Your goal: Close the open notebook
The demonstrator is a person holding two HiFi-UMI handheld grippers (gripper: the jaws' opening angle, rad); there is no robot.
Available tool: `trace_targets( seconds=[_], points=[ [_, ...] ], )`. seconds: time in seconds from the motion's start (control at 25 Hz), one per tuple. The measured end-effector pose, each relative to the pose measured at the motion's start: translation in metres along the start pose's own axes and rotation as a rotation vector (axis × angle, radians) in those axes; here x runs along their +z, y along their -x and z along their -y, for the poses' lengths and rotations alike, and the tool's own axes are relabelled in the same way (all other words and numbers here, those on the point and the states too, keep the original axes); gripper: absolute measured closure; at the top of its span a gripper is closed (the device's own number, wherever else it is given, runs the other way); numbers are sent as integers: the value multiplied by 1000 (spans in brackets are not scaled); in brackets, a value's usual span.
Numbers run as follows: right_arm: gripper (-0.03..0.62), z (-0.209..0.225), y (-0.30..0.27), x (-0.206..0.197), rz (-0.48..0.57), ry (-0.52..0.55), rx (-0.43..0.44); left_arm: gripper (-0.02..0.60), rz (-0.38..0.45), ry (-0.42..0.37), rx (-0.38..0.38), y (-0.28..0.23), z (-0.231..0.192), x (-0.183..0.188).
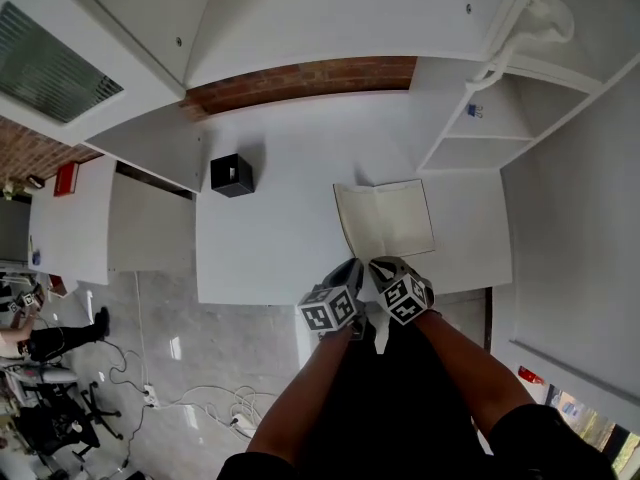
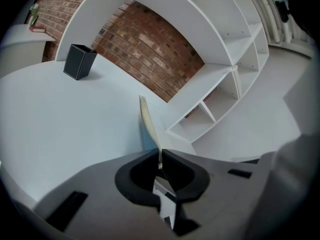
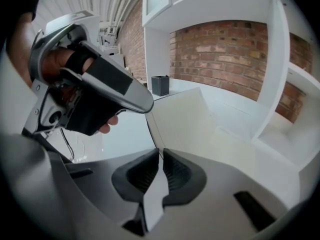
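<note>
Cream notebook (image 1: 388,218) (leaf raised) — left gripper (image 2: 160,158) clamps it; right gripper (image 3: 160,154) pinches its edge.

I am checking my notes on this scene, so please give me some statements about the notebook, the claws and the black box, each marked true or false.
The notebook lies open on the white table. True.
The left claw is open and empty. False: it is shut on a thin leaf of the notebook.
The black box stands on the notebook. False: it stands apart from it on the table.
The right claw is shut on the notebook's edge. True.
</note>
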State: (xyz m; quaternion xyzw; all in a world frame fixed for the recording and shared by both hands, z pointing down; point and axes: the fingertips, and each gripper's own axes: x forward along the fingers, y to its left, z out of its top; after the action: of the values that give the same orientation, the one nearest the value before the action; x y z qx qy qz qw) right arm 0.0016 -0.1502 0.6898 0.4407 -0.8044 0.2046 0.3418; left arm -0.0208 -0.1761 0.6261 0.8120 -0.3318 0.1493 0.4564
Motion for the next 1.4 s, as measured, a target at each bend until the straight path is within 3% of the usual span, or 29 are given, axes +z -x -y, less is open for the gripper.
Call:
trace_targets(
  seconds=[0.76,1.4],
  points=[
    [588,50,59,5,114,-78,-20,558,-32,-102,-23,-23,62,-4],
    [594,111,88,-17,171,-172,-31,558,-16,-104,15,-58,100,-18]
  ],
)
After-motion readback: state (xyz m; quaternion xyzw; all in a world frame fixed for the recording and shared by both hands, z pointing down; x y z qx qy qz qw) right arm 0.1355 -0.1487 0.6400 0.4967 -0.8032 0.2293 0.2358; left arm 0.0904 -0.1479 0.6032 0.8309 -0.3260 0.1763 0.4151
